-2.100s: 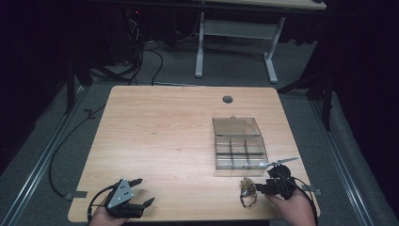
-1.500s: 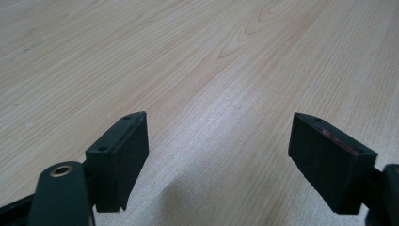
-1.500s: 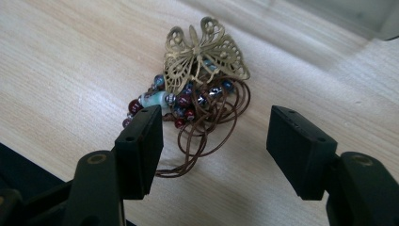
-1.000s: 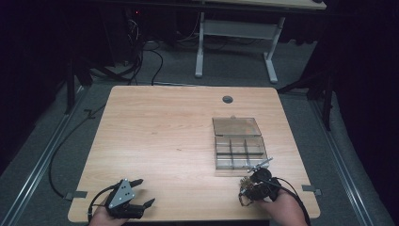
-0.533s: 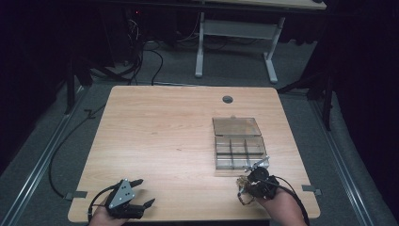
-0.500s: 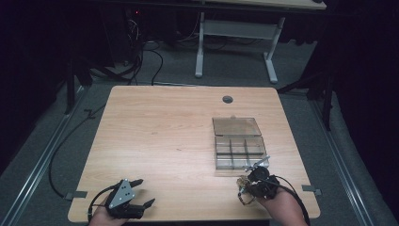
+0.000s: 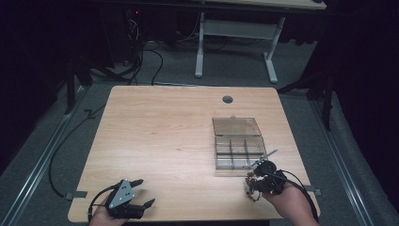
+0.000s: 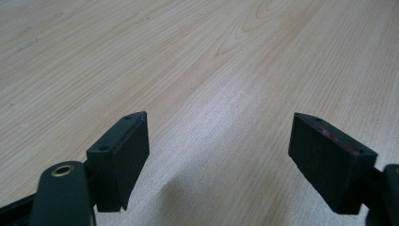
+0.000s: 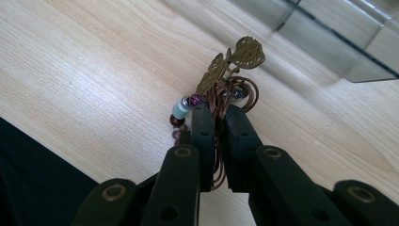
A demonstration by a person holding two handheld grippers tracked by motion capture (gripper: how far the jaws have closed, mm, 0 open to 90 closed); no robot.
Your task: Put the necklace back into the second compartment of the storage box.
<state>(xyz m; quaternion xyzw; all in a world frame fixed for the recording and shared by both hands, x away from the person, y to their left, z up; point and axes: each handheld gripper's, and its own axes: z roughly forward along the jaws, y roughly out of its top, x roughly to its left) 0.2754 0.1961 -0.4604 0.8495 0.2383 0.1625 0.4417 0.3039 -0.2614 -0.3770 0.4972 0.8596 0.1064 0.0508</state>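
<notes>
The clear box (image 7: 238, 152) is sitting open on the table (image 7: 164, 136), its compartments looking empty. Just beside its near corner, the right gripper (image 9: 217, 110), jaws just closed, is pinching a beaded cord charm (image 9: 233, 61), detailed in its own view. The left gripper (image 8: 219, 141) is resting with jaws wide apart, holding nothing.
</notes>
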